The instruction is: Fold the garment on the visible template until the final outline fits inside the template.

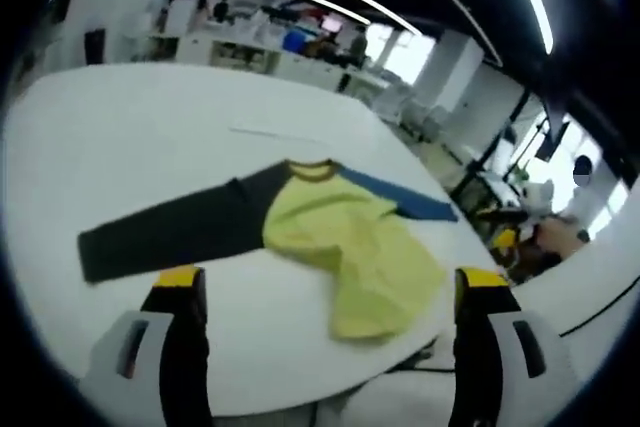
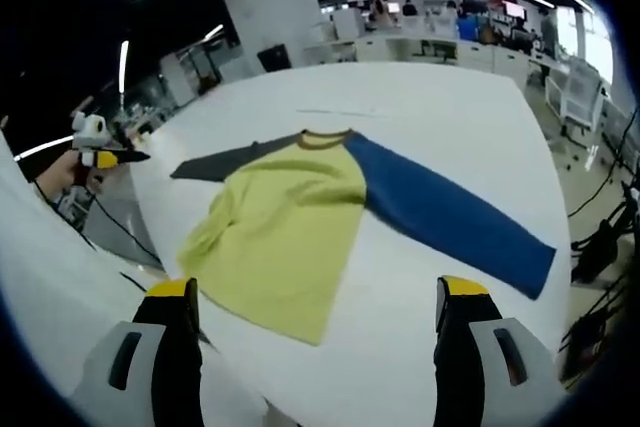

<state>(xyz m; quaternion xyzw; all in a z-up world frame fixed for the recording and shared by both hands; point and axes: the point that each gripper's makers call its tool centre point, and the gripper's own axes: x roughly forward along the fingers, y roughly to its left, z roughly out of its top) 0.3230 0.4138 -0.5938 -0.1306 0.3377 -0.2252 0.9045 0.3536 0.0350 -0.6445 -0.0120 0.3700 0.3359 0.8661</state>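
Observation:
A long-sleeved shirt lies flat on the white table (image 1: 150, 127). Its yellow body (image 1: 350, 247) has one dark grey sleeve (image 1: 170, 232) and one blue sleeve (image 1: 405, 199). In the right gripper view the yellow body (image 2: 290, 232) is in the middle, the blue sleeve (image 2: 450, 217) runs right and the dark sleeve (image 2: 225, 160) runs left. A thin pale line (image 2: 335, 112) marks the table beyond the collar. My left gripper (image 1: 330, 282) hovers open over the shirt's near edge. My right gripper (image 2: 316, 289) hangs open above the hem. Neither holds anything.
The table's edge (image 2: 150, 247) curves round close to both grippers, with cables (image 2: 120, 237) beyond it. A hand holds the left gripper (image 2: 100, 152) off the table's left side. Office desks, a white pillar (image 2: 275, 7) and people stand far behind.

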